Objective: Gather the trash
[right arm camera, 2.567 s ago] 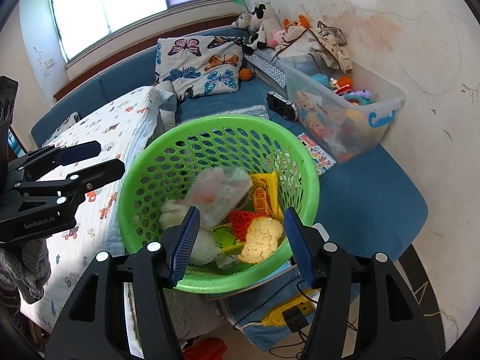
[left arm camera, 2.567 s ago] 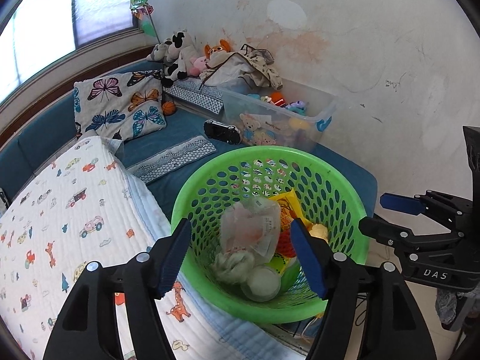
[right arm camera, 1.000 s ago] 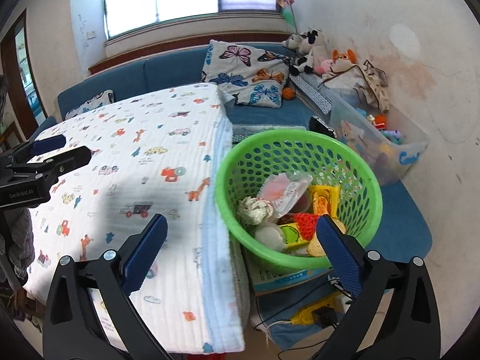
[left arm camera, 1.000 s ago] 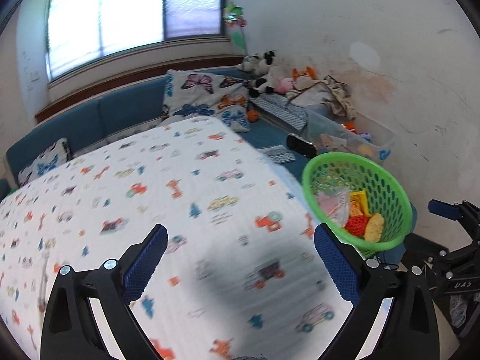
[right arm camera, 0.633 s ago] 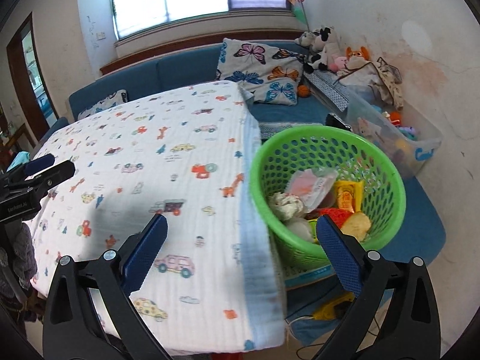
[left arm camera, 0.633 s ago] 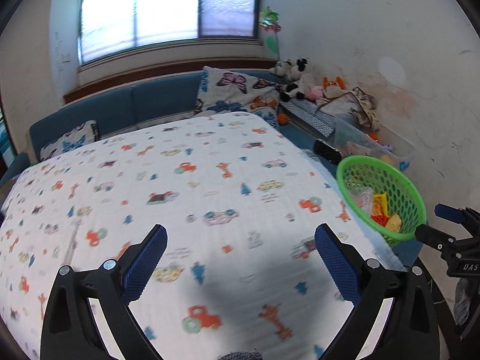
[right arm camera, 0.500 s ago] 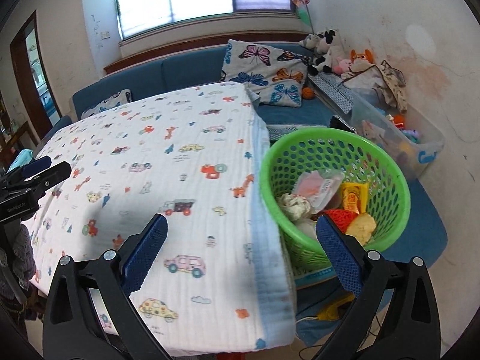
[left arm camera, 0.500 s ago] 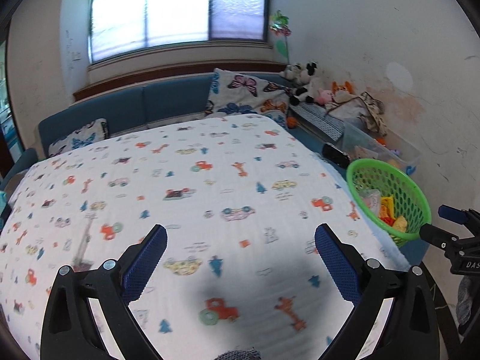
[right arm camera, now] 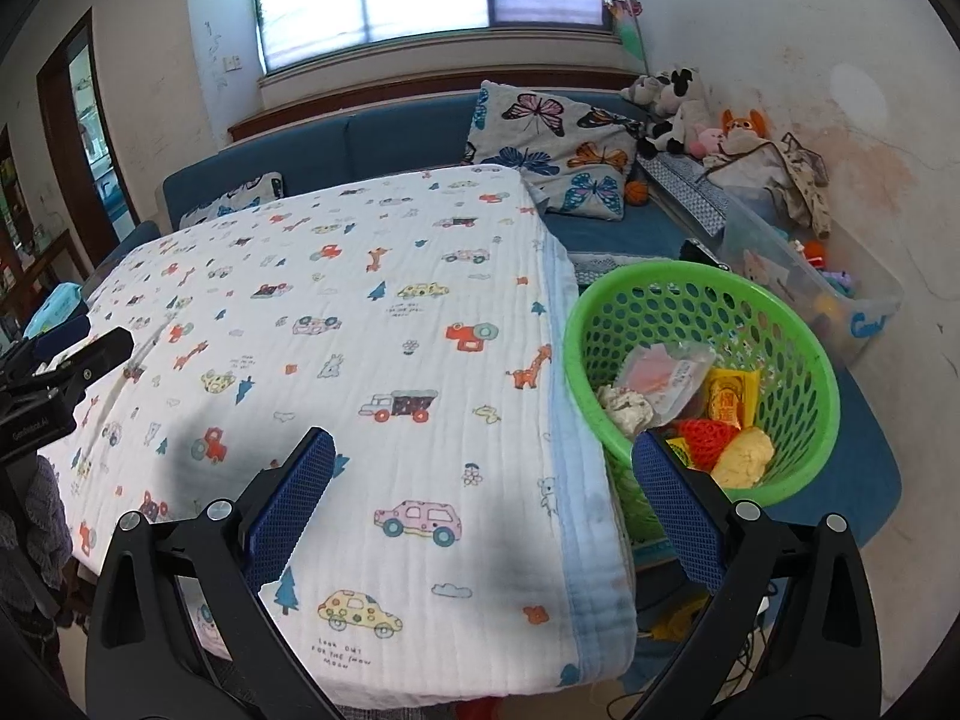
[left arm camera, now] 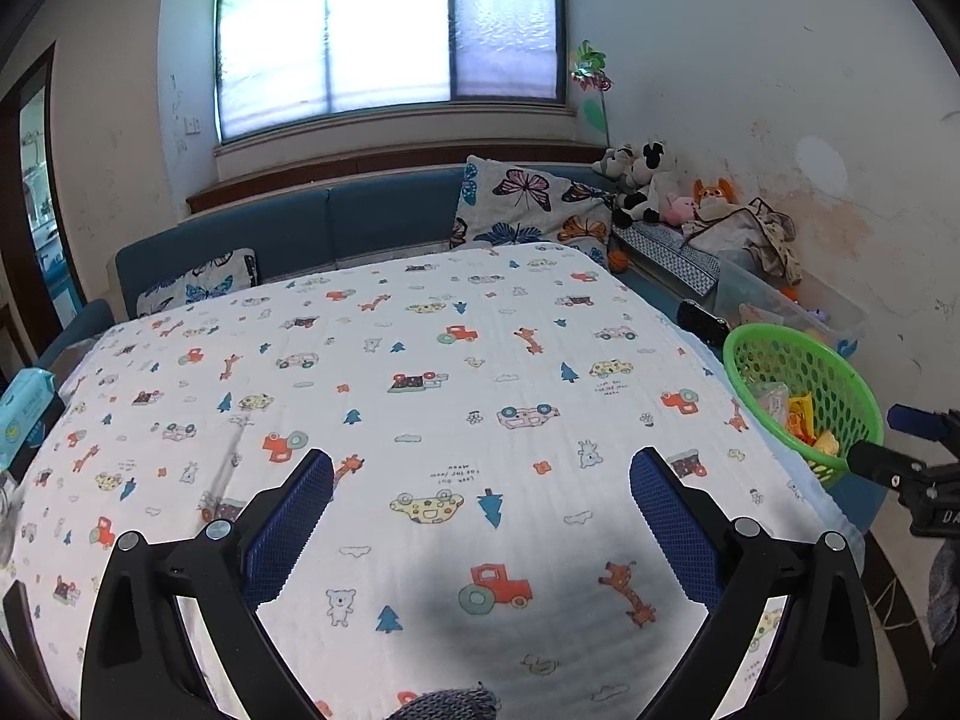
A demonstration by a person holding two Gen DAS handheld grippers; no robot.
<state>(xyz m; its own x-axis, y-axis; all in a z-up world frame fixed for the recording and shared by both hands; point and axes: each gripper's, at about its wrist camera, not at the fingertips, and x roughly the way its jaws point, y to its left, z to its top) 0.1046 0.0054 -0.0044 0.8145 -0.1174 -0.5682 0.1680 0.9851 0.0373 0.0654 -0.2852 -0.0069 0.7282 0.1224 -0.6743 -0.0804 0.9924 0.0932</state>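
Right wrist view gave me the clearest look into the green basket (right arm camera: 708,324), which sat just beside the desk's (right arm camera: 336,324) right edge, on the blue sofa seat. Inside it I saw the trash: a clear wrapper (right arm camera: 663,381), a crumpled tissue (right arm camera: 624,408), a yellow packet (right arm camera: 729,399) and a red net (right arm camera: 708,438). My right gripper (right arm camera: 480,495) was spread wide with nothing between its fingers. The left wrist view showed the basket (left arm camera: 798,360) only small, far right of the desk, but it alone showed the blue wipes pack (left arm camera: 24,414) at the desk's left edge. My left gripper (left arm camera: 480,519) hung open and empty above the cartoon-print cloth (left arm camera: 420,396).
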